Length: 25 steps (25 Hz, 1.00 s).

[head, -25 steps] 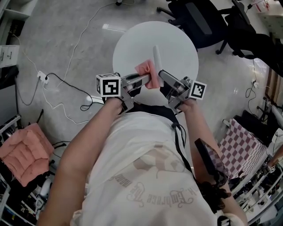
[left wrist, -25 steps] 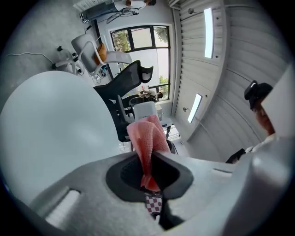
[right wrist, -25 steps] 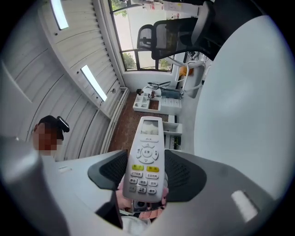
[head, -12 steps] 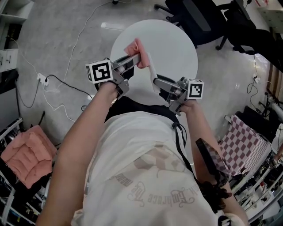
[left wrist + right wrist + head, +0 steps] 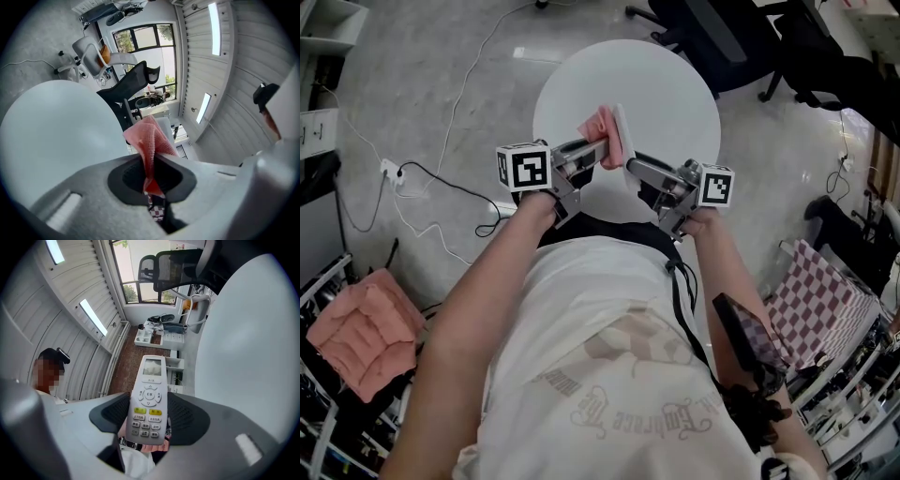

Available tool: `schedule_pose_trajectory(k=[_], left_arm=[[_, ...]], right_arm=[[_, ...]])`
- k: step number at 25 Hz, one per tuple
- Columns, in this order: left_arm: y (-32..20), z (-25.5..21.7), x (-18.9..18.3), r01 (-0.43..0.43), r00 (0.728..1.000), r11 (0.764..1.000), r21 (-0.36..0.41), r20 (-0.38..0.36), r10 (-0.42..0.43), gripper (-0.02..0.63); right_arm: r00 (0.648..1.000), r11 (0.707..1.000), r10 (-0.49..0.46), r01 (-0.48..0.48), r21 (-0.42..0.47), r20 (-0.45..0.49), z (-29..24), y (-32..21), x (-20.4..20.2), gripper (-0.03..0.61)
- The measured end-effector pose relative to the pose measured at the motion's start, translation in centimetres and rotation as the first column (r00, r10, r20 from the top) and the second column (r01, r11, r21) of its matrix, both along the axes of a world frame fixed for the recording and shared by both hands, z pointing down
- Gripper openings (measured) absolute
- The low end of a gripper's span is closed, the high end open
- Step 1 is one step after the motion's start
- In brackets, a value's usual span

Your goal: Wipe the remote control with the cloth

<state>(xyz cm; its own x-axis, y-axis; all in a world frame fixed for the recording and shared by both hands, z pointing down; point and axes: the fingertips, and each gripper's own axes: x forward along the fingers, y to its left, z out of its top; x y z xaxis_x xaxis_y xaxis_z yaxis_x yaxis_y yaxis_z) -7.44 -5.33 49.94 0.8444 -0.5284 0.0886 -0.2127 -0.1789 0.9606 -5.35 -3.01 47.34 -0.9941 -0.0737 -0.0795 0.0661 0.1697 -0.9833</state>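
Observation:
A white remote control point(image 5: 148, 401) with a small screen and yellow buttons is clamped in my right gripper point(image 5: 630, 166), held up over the near part of the round white table point(image 5: 675, 94). In the head view the remote control point(image 5: 622, 134) stands as a slim white bar. My left gripper point(image 5: 598, 150) is shut on a pink cloth point(image 5: 149, 143), and the cloth point(image 5: 600, 127) lies against the remote's left side. Both tools are held above the tabletop, close together.
The white table point(image 5: 51, 126) has nothing else on it. Black office chairs point(image 5: 722, 37) stand beyond it. Cables point(image 5: 441, 183) trail over the grey floor at the left. A pink cushion point(image 5: 356, 328) and a checked cloth point(image 5: 816, 305) lie near my sides.
The cloth in my left gripper has slid back toward me along the remote after reaching its far end half a second ago. The right gripper holds the remote nearly still.

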Motion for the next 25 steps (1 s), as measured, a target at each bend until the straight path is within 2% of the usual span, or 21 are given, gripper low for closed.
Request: schedule_pose_trajectory(k=[3,7,10,12,17,25], left_arm=[[1.2,1.2,0.4,-0.019,1.000,1.000,-0.023,0.012,0.020,0.020],[2.5,1.0,1.8,-0.061,0.998,0.997,-0.044,-0.019,0.060,0.020],[3.7,1.9,2.5,-0.103,0.995,0.992,-0.069,0.001,0.103,0.019],[4.6,2.4,3.2,-0.144,0.990,0.985,-0.091,-0.001,0.144,0.020],[6.8,2.8,5.3,-0.246,0.969,0.959,-0.137,-0.062,0.240,0.020],[6.9,4.7,3.4,-0.194,0.981,0.964,-0.183,-0.004,0.196,0.020]], right_arm=[[1.000,1.000,0.024,-0.024,0.011,-0.016,0.6,-0.6,0.2,0.262],[0.999,0.999,0.044,-0.044,-0.008,-0.019,0.5,-0.9,0.0,0.262],[0.997,0.998,0.064,-0.064,-0.013,-0.044,1.2,-1.3,0.1,0.262],[0.995,0.997,0.074,-0.076,-0.016,-0.068,1.8,-1.6,0.1,0.262],[0.989,0.996,0.085,-0.088,-0.021,-0.124,3.5,-1.9,0.4,0.262],[0.964,0.991,0.101,-0.119,-0.060,-0.247,8.1,-2.3,2.0,0.262]])
